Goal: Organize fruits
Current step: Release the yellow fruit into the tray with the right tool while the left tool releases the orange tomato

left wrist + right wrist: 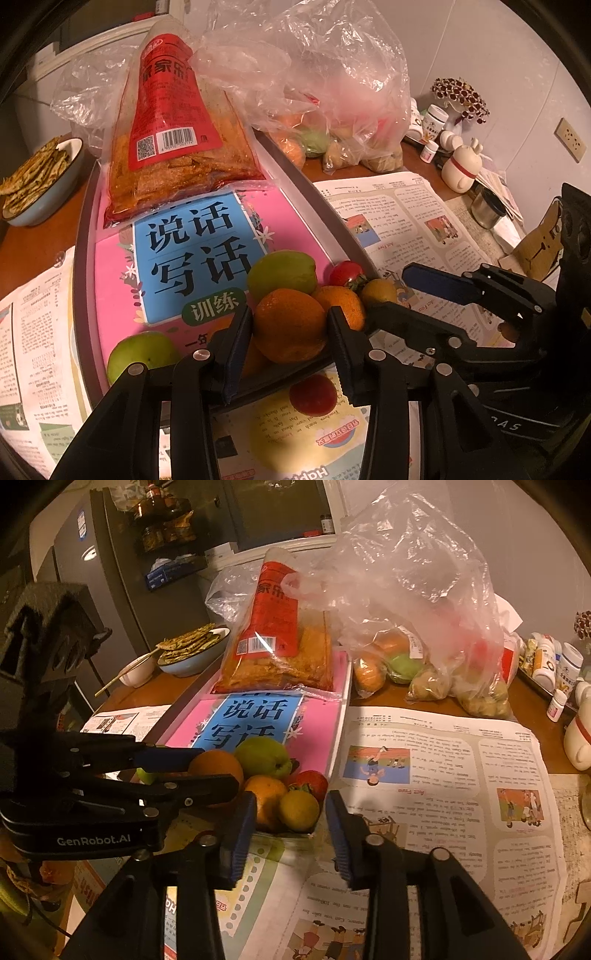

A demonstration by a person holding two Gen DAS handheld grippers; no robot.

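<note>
A pile of fruit lies on a tray [83,266] lined with a pink book: an orange [290,325], a second orange [343,301], a green fruit [280,275], a strawberry [347,273], a small yellow fruit [378,291] and another green fruit [142,354]. My left gripper [290,332] has its pads on both sides of the front orange. My right gripper [290,823] is open, just in front of the yellow fruit [298,809] and an orange [266,794]. In the right wrist view, the left gripper [207,771] holds its orange [216,766].
A snack packet [173,122] lies at the tray's far end. A clear plastic bag [417,627] with more fruit sits behind on the right. A bowl of flatbread [40,177] is at the left. Bottles and a white figurine [461,166] stand at the right. Newspaper [443,775] covers the table.
</note>
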